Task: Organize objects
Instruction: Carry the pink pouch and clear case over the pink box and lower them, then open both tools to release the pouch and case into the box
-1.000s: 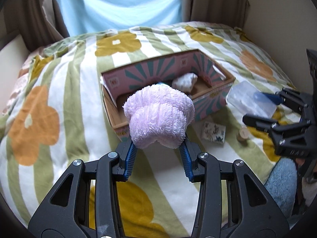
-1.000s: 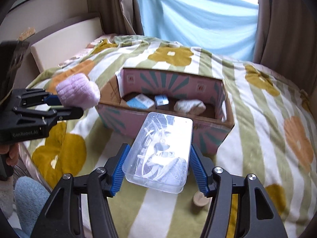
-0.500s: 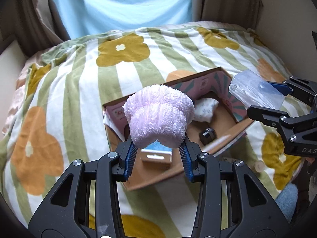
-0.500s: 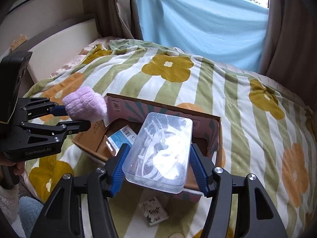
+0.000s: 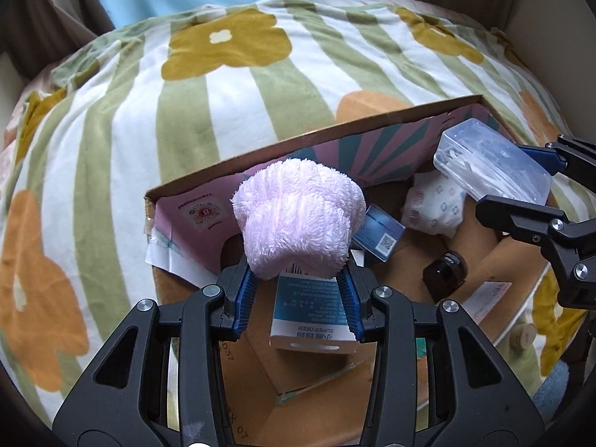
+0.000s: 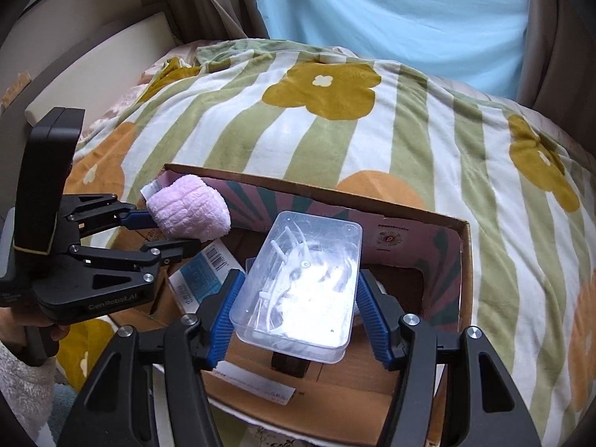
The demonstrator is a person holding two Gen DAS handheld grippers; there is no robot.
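My left gripper (image 5: pixel 298 290) is shut on a fluffy pink rolled cloth (image 5: pixel 300 219), held over the left part of an open cardboard box (image 5: pixel 260 152) with pink patterned inner walls. My right gripper (image 6: pixel 294 305) is shut on a clear plastic case (image 6: pixel 301 283) with white bits inside, held above the same box (image 6: pixel 462 260). In the left wrist view the clear plastic case (image 5: pixel 491 164) and right gripper hang over the box's right side. In the right wrist view the pink cloth (image 6: pixel 188 208) and left gripper (image 6: pixel 164 231) are at the left.
Inside the box lie blue-and-white packets (image 5: pixel 309 305), a small black jar (image 5: pixel 445 272) and a white patterned bundle (image 5: pixel 434 206). The box rests on a green-striped flowered blanket (image 5: pixel 111 149). A small round wooden piece (image 5: pixel 523 335) lies outside the box's right edge. Curtains stand behind.
Both grippers have moved forward and lower, from in front of the box to over its inside, each still holding its object. The box's contents now show from above.
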